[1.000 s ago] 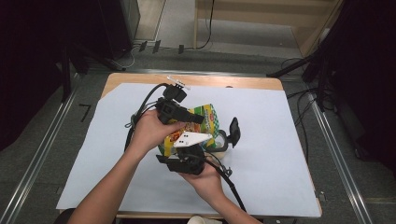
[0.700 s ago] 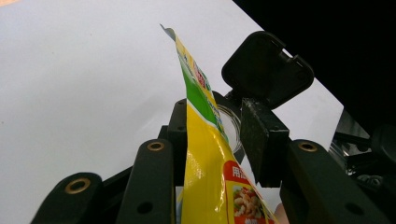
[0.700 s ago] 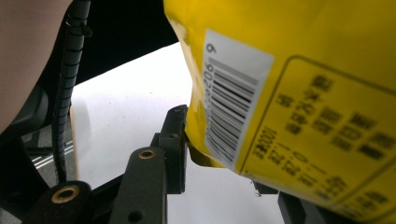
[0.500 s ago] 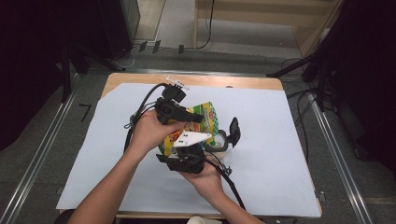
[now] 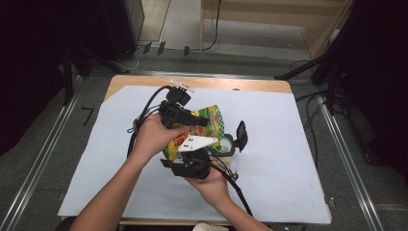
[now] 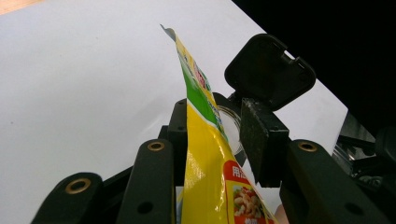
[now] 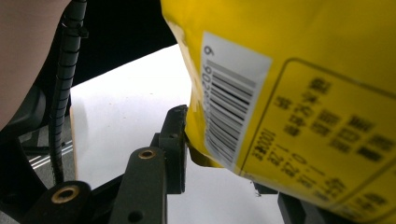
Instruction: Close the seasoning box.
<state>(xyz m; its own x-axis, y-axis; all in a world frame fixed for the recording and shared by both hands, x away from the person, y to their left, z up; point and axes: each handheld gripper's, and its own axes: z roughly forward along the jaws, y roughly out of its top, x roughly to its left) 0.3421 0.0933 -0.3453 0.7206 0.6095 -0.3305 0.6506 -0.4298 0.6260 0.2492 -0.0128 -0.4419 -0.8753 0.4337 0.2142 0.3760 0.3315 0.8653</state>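
Observation:
A yellow and green snack bag (image 5: pixel 211 118) hangs above the white paper between my two grippers. My left gripper (image 5: pixel 195 120) comes in from the left and is shut on the bag's upper part. In the left gripper view the bag (image 6: pixel 205 177) stands on edge between the jaws of the left gripper (image 6: pixel 215 123), lying against the left pad (image 6: pixel 180 135). My right gripper (image 5: pixel 191 149) reaches up from below under its white plate. In the right gripper view the bag's barcode side (image 7: pixel 299 93) sits in the right gripper (image 7: pixel 233 163), touching the left finger (image 7: pixel 175 144); the other jaw is mostly hidden.
A clear tape roll (image 5: pixel 226 144) lies on the paper just right of the bag, with a black clip-like piece (image 5: pixel 240 134) standing beside it. White paper (image 5: pixel 288 168) covers the wooden table (image 5: pixel 260 84). A paper cup (image 5: pixel 209 226) sits at the near edge.

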